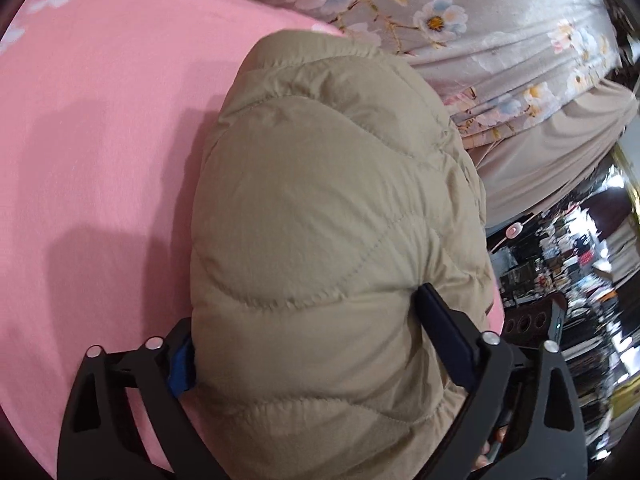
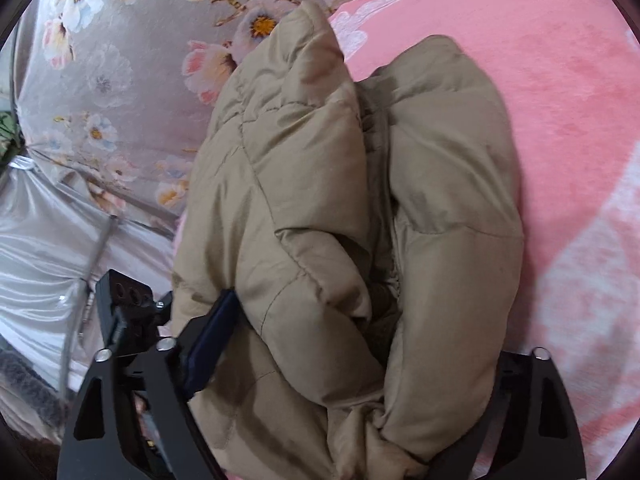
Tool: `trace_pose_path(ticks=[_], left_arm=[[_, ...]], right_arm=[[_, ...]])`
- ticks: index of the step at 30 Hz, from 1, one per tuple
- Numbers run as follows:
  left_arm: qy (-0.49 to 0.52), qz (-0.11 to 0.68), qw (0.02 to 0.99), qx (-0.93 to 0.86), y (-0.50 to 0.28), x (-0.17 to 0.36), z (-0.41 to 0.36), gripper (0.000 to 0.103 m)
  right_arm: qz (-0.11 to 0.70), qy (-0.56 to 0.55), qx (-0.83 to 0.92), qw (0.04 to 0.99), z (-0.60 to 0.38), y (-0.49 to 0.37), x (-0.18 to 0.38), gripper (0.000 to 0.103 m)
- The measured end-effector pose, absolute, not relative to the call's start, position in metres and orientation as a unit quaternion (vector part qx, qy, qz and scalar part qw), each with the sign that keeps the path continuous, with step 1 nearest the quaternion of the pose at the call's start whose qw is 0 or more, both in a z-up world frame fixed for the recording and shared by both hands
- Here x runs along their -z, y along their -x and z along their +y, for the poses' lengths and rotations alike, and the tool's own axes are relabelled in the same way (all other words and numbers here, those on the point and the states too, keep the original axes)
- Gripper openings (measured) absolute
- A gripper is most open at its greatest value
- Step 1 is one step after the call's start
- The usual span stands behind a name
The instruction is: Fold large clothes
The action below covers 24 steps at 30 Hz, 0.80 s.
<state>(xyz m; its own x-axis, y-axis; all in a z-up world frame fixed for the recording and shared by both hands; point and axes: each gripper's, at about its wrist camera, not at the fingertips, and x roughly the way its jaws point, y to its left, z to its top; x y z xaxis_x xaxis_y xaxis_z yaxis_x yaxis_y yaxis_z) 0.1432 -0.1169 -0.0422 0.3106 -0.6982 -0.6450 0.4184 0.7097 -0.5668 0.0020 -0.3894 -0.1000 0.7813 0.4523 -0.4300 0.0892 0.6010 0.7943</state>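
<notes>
Claws (image 1: 308, 344) (image 2: 360, 344) angled down, straddling folded jacket (image 1: 332, 208).

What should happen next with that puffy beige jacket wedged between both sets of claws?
Probably squeeze both grippers shut and lift: the beige jacket bulges between the left gripper and the right gripper, bundled on the pink sheet, jaws wide around it.

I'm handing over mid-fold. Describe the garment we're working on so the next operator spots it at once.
Look at the pink bedsheet that fills most of both views, beside a grey floral quilt. On the pink lies a bulky beige puffer jacket, bundled up, with stitched quilting lines. It is the only plain tan, padded thing there, and it sits between the fingers of both hand-held grippers.
</notes>
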Motion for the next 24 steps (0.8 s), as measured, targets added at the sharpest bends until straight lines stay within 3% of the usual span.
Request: trace_pose_path(ticks=[2,6,16,24], left_arm=[[0.123,0.445,0.814,0.352,-0.149,0.032,-0.114,0.081],[0.081,0.397,0.846,0.347,-0.166,0.013,-0.1,0.071],[0.046,0.288,0.909,0.296,-0.228,-0.028,-0.029,0.066],[0.053,0.28,0.922,0.262,-0.288,-0.009,0.026,0.066]], right_arm=[[0.301,-0.418,-0.112,0.85,-0.378,-0.013,0.093,0.06],[0.277,-0.347,-0.106,0.89,-0.35,-0.037,0.06,0.041],[0.233,-0.247,-0.146,0.929,-0.28,-0.139,0.004,0.038],[0.253,-0.217,-0.157,0.93,-0.235,-0.213,0.016,0.038]])
